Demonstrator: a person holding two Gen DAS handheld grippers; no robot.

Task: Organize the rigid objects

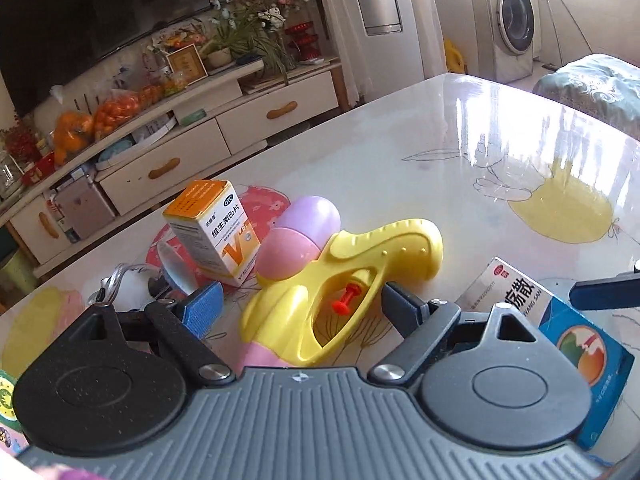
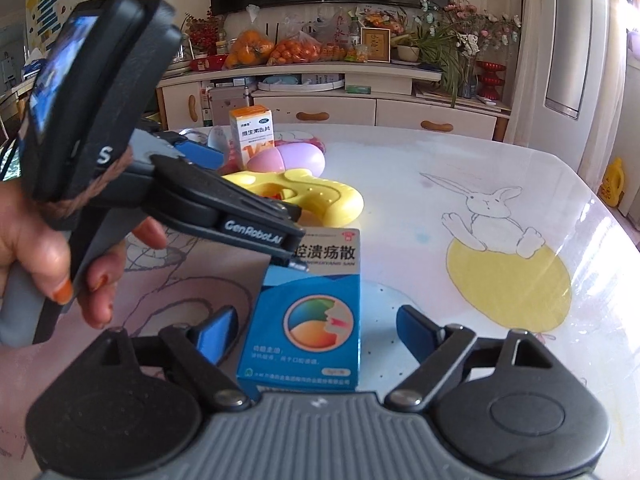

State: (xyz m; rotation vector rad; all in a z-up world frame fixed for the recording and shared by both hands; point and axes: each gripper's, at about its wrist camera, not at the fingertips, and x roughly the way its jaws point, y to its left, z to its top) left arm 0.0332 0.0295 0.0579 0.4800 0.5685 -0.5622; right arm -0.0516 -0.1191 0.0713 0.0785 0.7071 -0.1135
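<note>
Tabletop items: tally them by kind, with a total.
Medicine boxes: 2, the orange vitamin box and the blue box.
Toy water guns: 1, the yellow water gun.
Other: 1 unclear white object.
Total: 4.

On the tabletop [image 2: 460, 152] the toy water gun [image 2: 304, 196] lies in the middle, the upright vitamin box [image 2: 252, 132] just behind it. The flat medicine box [image 2: 308, 312] lies before the gun, between the right claw's [image 2: 316, 336] spread fingers.
</note>
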